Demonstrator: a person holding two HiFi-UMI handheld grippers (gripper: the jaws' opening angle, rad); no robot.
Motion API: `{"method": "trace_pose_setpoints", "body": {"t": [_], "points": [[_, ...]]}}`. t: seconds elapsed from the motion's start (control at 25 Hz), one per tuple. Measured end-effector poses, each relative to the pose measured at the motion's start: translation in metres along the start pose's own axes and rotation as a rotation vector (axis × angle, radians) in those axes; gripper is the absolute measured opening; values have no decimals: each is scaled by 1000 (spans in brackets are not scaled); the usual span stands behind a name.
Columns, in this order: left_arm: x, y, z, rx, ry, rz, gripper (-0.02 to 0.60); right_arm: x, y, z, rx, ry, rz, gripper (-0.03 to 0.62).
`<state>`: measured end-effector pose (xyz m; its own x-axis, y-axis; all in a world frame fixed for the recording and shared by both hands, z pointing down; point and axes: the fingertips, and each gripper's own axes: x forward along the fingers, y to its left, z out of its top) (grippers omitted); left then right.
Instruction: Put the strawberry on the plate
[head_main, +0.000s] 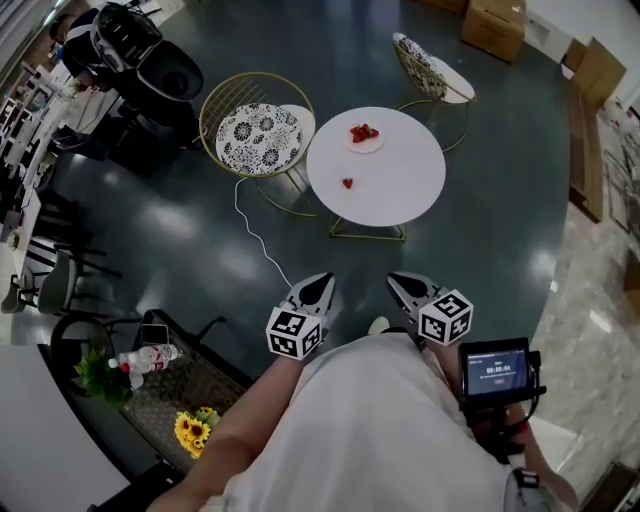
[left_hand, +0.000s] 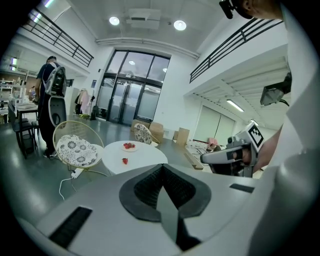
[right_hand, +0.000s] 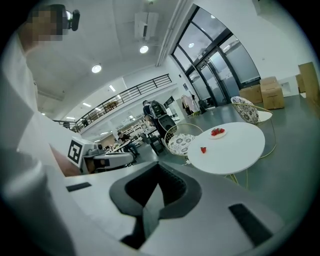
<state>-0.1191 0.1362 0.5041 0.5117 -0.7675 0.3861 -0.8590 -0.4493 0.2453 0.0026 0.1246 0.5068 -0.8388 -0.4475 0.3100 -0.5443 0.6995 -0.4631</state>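
Table (head_main: 400, 190) holds strawberry (head_main: 347, 183) — sunflowers (head_main: 193, 430), head view only.

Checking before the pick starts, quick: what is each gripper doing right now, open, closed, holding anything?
Left gripper: closed, holding nothing.
Right gripper: closed, holding nothing.

1. A round white table (head_main: 400, 195) stands on a dark floor (head_main: 180, 225).
2. A cushioned wire chair (head_main: 258, 130) sits just left of the table.
3. A second chair (head_main: 428, 65) stands behind the table.
4. A white cable (head_main: 255, 232) trails left of the table.
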Motion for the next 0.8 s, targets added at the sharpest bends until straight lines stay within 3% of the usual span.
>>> {"method": "trace_pose_setpoints", "body": {"t": [0.36,0.56,0.8], "points": [[44,23,24,-22,-5,49,6,13,-35,10,4,44,33,8],[48,35,26,-79,1,75,6,17,-43,10,26,62,38,8],[55,43,26,-67,24,70,6,25,-50,13,45,76,26,8]]}}
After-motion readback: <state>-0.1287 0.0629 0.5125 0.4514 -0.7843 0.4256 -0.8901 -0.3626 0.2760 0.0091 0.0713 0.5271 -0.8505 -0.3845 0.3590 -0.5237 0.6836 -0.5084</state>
